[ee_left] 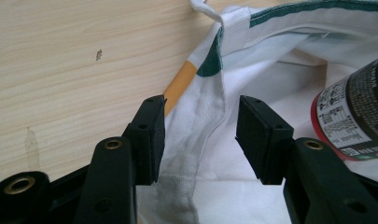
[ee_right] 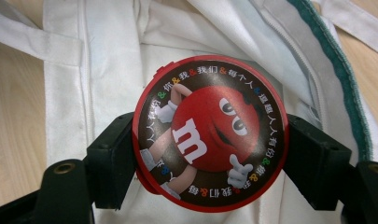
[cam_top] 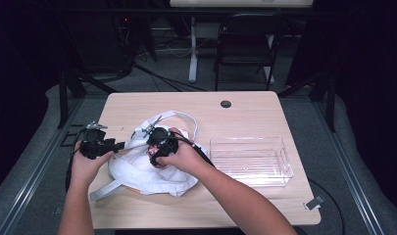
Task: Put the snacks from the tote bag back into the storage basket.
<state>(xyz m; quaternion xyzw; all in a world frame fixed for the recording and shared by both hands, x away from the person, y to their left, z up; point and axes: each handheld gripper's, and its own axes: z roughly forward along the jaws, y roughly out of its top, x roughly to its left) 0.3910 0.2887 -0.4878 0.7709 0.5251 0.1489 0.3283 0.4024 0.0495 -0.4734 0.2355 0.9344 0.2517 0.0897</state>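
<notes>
A white cloth tote bag (cam_top: pixel 152 176) with green and orange trim lies crumpled on the wooden table (cam_top: pixel 245 115), left of centre. My right gripper (cam_top: pixel 157 151) is over the bag's mouth, shut on a round red candy can (ee_right: pixel 210 133). Its pads press the can's two sides below the lid, which bears a red cartoon figure. The can (ee_left: pixel 354 112) hangs just above the bag's opening (ee_right: pixel 130 46). At the bag's left edge, my left gripper (ee_left: pixel 203 140) stands open. The bag's rim (ee_left: pixel 196 130) runs between its pads (ee_left: pixel 151 140), touching one and unpinched.
A clear plastic tray (cam_top: pixel 250 159) sits empty on the table to the right of the bag. A dark cable hole (cam_top: pixel 226 104) marks the table's far edge. A black folding chair (cam_top: pixel 245 44) and another table's leg (cam_top: pixel 192 49) stand behind.
</notes>
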